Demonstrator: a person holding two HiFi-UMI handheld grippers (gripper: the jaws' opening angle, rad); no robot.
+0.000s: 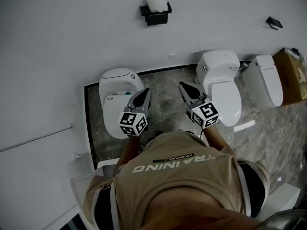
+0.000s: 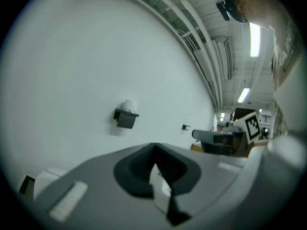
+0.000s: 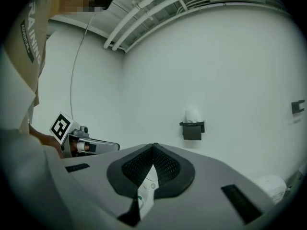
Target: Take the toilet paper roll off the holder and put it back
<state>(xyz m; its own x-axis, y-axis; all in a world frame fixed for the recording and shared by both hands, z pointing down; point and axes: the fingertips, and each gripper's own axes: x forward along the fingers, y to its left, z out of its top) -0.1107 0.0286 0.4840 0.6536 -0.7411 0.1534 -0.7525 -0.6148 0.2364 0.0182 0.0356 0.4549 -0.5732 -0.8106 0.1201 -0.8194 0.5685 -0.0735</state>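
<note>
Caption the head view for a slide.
Left tongs and right tongs, both shut and empty, point toward the holder on the wall, roll in place.

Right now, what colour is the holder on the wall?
Black: the square wall-mounted holder shows best in the head view.

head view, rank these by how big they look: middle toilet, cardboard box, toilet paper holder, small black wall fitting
1. middle toilet
2. cardboard box, cut by the frame edge, so only its visible part counts
3. toilet paper holder
4. small black wall fitting
Distance differs, so true sizes stay unsure.
</note>
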